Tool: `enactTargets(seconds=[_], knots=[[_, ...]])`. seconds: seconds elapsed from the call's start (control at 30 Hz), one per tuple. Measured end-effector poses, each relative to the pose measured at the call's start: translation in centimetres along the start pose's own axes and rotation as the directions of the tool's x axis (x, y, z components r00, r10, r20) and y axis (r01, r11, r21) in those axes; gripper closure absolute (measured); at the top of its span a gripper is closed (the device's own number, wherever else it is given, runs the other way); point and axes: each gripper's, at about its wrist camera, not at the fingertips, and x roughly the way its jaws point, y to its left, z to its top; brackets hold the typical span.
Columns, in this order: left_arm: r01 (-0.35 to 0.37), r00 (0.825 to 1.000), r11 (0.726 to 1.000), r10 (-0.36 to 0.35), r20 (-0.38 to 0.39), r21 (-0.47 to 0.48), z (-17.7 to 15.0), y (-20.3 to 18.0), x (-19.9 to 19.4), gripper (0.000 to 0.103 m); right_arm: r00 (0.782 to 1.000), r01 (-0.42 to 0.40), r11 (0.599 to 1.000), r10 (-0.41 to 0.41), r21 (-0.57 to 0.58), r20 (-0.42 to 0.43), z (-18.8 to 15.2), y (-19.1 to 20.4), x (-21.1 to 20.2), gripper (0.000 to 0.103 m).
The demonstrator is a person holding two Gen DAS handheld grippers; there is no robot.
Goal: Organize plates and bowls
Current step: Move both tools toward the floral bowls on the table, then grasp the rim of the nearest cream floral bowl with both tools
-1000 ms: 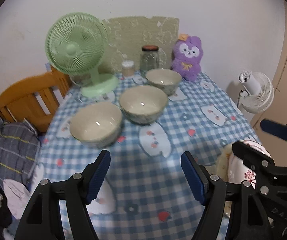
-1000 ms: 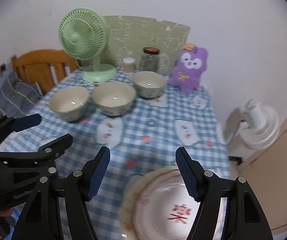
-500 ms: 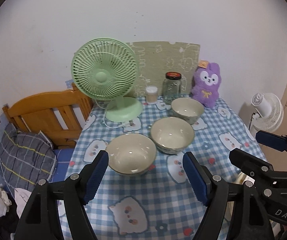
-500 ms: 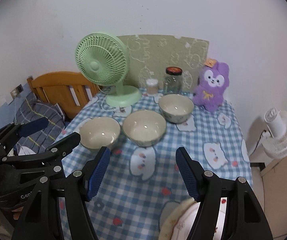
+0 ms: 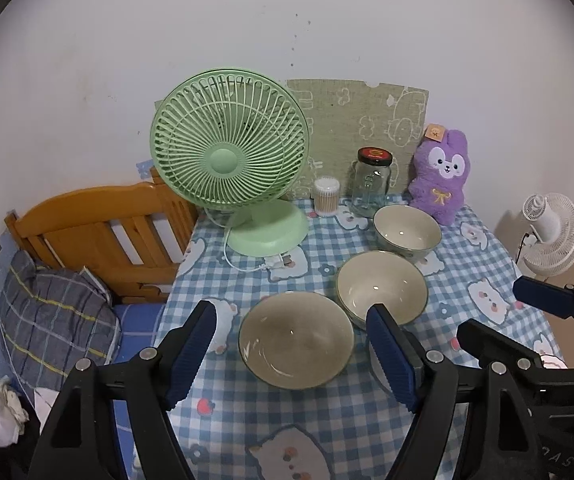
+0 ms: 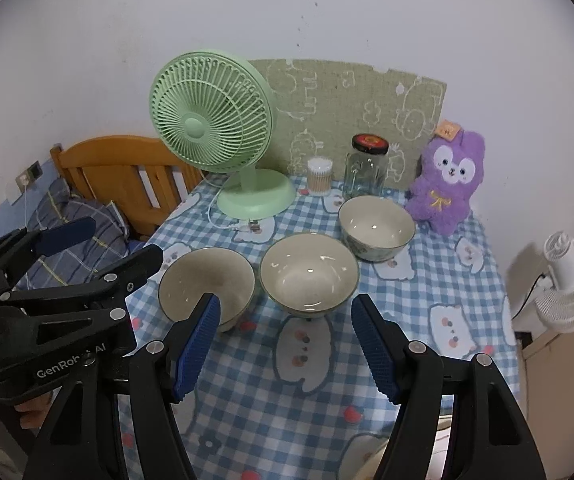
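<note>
A small table (image 5: 483, 264) covered in a blue-and-white checked cloth with cartoon cat patches fills the middle of both views, pushed against a plain white wall. Three pale bowls sit on it in a diagonal row: the near bowl (image 5: 295, 338) at centre in the left wrist view, the middle bowl (image 5: 381, 285) just beside it to the upper right, and the far bowl (image 5: 407, 232) beyond that. In the right wrist view, a pale plate rim (image 6: 371, 466) peeks in at the bottom edge, partly hidden by the gripper.

Along the back of the table stand a green desk fan (image 5: 229, 156), a tub of cotton swabs (image 5: 326, 196), a glass jar (image 5: 371, 182) with a dark lid and a purple plush rabbit (image 5: 441, 176), with a green patterned board (image 5: 359, 120) leaning on the wall behind them. At the left of the frame is a wooden bed headboard (image 5: 99, 232) and a grey checked pillow (image 5: 51, 316); at the right edge, a white fan (image 5: 553, 232) stands lower down.

The left gripper (image 5: 293, 356) hovers above the near bowl with its blue pads spread wide and nothing between them. The right gripper (image 6: 287, 350) also stands open and empty, above the cloth in front of the bowls.
</note>
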Motion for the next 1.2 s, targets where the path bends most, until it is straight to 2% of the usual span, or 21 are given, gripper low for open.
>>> enactTargets(seconds=[0.27,0.6,0.73,0.83,0.97,1.2], knots=[[-0.026,1.0,0.999,0.026,0.012,0.019,1.2,0.8,2.2,0.024,1.0,0.015,1.0,-0.015,0.013,0.01,1.8,0.4,2.6,0.032],[-0.059,0.996,0.998,0.06,-0.06,0.022,0.2,2.4,6.7,0.024,0.993,-0.057,0.995,0.064,0.077,-0.102,1.6,0.5,8.5,0.032],[-0.093,0.992,0.995,0.097,-0.083,0.045,-0.6,2.9,8.1,0.024,0.984,-0.105,0.985,0.122,0.136,-0.129,1.4,0.7,10.4,0.037],[-0.09,0.989,0.994,0.098,-0.113,0.068,-1.5,3.1,9.3,0.024,0.985,-0.093,0.986,0.111,0.135,-0.13,1.3,1.0,11.4,0.041],[-0.067,0.985,0.997,0.074,-0.155,0.044,-2.5,3.8,10.8,0.024,0.979,-0.089,0.985,0.115,0.149,-0.169,1.0,1.3,12.8,0.049],[-0.046,0.982,0.998,0.053,-0.181,0.042,-3.5,4.0,12.4,0.028,0.972,-0.061,0.99,0.089,0.13,-0.217,0.1,2.2,14.9,0.061]])
